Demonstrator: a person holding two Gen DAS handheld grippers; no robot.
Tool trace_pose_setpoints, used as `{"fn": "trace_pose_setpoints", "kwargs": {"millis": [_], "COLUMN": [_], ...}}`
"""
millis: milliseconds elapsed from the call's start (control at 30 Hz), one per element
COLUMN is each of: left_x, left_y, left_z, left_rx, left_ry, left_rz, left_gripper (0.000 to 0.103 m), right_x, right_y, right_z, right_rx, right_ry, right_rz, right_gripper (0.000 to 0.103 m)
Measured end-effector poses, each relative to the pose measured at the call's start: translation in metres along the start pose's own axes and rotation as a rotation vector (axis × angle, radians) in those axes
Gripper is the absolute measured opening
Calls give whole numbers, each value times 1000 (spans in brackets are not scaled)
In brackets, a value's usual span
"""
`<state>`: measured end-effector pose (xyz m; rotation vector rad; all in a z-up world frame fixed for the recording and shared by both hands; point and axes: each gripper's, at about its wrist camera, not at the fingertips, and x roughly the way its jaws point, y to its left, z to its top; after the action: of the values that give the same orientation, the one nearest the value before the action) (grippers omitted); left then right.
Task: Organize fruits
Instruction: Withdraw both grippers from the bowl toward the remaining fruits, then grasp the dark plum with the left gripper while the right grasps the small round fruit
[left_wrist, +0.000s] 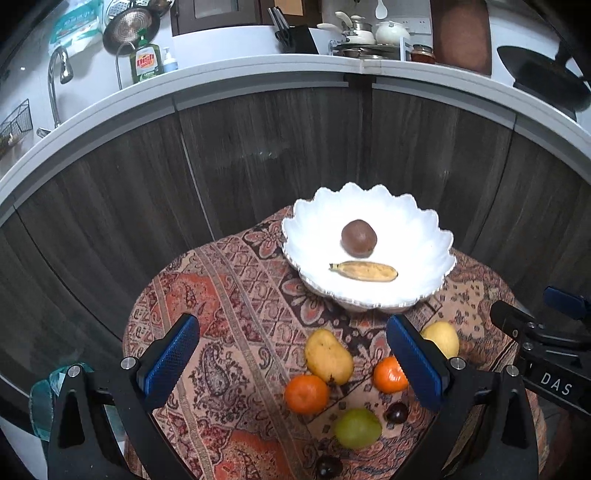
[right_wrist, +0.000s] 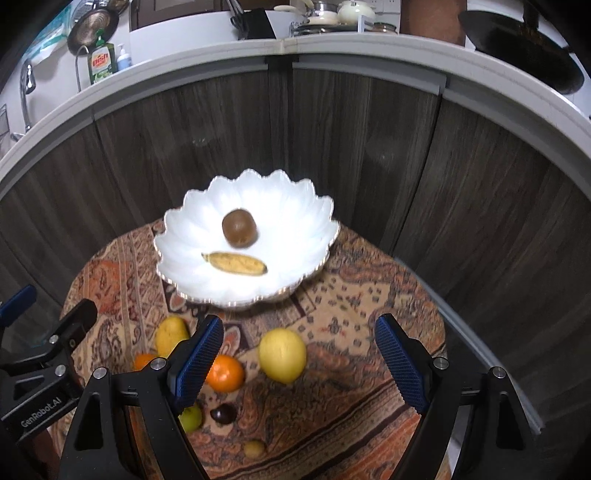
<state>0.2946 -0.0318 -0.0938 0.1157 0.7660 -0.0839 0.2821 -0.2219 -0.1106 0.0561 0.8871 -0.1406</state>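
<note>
Small round table draped in a patterned red, orange and cream paisley cloth (left_wrist: 236, 317), set before dark wood-grain cabinet doors (left_wrist: 258, 147) under a pale grey countertop (left_wrist: 258, 79).

At the far side of the cloth, a white scalloped, petal-edged bowl (left_wrist: 417, 236) with a silvery rim. Inside it, a round brown fruit (left_wrist: 358, 237) and, just in front of that, a short yellow banana with brown speckles (left_wrist: 364, 271), lying crosswise.

On the cloth in front of the bowl, loose fruit grouped close together: a yellow mango (left_wrist: 328, 356), two oranges (left_wrist: 306, 394) (left_wrist: 388, 373), a pale yellow rounded fruit (right_wrist: 282, 355), a green apple (left_wrist: 357, 427), a dark plum (left_wrist: 396, 412) beside the apple, a second dark plum (left_wrist: 328, 467) at the near edge, and a small tan round fruit (right_wrist: 255, 448) nearest the camera in the right wrist view.

Left gripper (left_wrist: 293, 363), black with blue ribbed pads, spread wide above the mango and oranges, gripping nothing. Right gripper (right_wrist: 299, 365), same build, likewise spread wide with the pale yellow fruit showing between its fingers, touching nothing.

On the countertop: a green dish-soap bottle (left_wrist: 146, 61), a chrome tap (left_wrist: 61, 79), a black knife block (left_wrist: 299, 38) and cream pots on a rack (left_wrist: 369, 35).
</note>
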Motion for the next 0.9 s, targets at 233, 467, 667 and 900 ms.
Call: {"fn": "trace_pose_setpoints", "kwargs": {"millis": [233, 467, 667, 900], "left_x": [3, 5, 12, 32], "left_y": [2, 4, 3, -1], "left_z": [-36, -70, -93, -118], "left_rx": [16, 26, 26, 26], "left_ry": [38, 71, 109, 185], "left_rz": [-6, -10, -54, -91], "left_gripper": [103, 102, 100, 83], "right_x": [9, 20, 26, 38], "right_y": [8, 14, 16, 23], "right_z": [-34, -68, -87, -106], "right_rx": [-28, -53, -65, -110], "right_ry": [50, 97, 112, 138], "right_rz": [15, 23, 36, 38], "right_gripper": [85, 85, 85, 70]}}
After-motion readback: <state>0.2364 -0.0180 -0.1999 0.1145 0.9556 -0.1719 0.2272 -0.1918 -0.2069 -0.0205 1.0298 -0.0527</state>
